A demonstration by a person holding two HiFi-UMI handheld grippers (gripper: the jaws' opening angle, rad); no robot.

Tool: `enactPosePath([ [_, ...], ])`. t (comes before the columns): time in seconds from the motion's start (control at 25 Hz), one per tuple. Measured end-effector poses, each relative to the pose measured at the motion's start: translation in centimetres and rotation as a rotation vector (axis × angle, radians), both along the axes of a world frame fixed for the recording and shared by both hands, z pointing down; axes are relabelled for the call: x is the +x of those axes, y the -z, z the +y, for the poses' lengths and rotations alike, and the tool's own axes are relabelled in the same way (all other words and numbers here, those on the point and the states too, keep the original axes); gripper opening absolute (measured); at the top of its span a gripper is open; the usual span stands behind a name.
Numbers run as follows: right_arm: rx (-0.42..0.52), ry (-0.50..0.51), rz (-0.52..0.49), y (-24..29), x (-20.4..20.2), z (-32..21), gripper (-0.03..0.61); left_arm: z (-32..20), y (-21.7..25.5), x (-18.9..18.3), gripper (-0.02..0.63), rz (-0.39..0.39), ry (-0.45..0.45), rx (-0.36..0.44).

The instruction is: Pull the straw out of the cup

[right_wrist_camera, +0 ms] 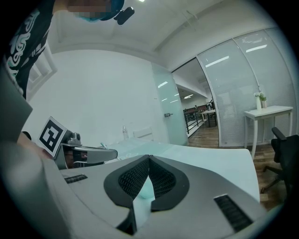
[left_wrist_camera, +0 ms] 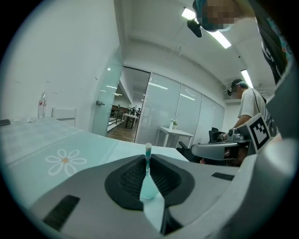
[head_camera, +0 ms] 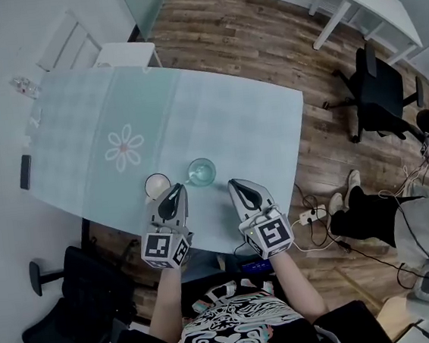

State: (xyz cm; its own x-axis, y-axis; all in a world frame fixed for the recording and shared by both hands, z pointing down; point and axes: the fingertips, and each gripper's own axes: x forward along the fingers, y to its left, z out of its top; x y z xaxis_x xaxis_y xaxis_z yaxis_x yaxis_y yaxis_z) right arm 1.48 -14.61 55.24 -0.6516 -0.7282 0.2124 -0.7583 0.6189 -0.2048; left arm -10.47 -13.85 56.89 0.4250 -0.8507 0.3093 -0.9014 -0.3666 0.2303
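The fingers (left_wrist_camera: pixel 133 176) of the left gripper (left_wrist_camera: pixel 148 162) were clenched on the straw (left_wrist_camera: pixel 148 150), whose teal-and-white top stood upright just above their tips. Below the grip, through the gap between the pads, the pale glass cup (left_wrist_camera: pixel 148 189) showed just beyond; whether the straw's lower end was in it could not be told. The fingers (right_wrist_camera: pixel 163 179) of the right gripper (right_wrist_camera: pixel 149 158) were pressed together with nothing between them.

In the head view both grippers lay side by side over the near edge of the bench (head_camera: pixel 223 113). The left tip was just left of the cup, and the right tip was a little to its right and apart from it. A white round object (head_camera: pixel 157 185) sat just left of the left tip, near the cup.

Farther left, the bench's pale green top bore a flower print (head_camera: pixel 124 147). A dark phone (head_camera: pixel 25 171) lay at its left edge and a clear bottle (head_camera: pixel 24 88) at the far left corner. A black office chair (head_camera: pixel 378 93) stood on the wooden floor (head_camera: pixel 261 32) to the right.
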Motion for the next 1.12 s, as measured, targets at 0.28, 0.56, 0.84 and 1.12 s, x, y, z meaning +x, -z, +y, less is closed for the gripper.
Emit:
enactPosePath([
  [0.28, 0.003, -0.007, -0.005, 0.4, -0.3, 0.1, 0.025, 0.1, 0.4, -0.3, 0.010, 0.001, -0.012, 0.004],
  [0.56, 0.009, -0.008, -0.011, 0.8, -0.6, 0.4, 0.025, 0.4, 1.0, -0.5, 0.011, 0.001, -0.015, 0.017],
  [0.84, 0.013, -0.010, -0.017, 1.3, -1.1, 0.8, 0.025, 0.8, 1.4, -0.8, 0.011, 0.000, -0.018, 0.023],
  [1.12, 0.013, -0.016, -0.031, 1.8, -1.1, 1.1, 0.025, 1.2, 2.1, -1.0, 0.011, -0.003, -0.017, 0.031],
])
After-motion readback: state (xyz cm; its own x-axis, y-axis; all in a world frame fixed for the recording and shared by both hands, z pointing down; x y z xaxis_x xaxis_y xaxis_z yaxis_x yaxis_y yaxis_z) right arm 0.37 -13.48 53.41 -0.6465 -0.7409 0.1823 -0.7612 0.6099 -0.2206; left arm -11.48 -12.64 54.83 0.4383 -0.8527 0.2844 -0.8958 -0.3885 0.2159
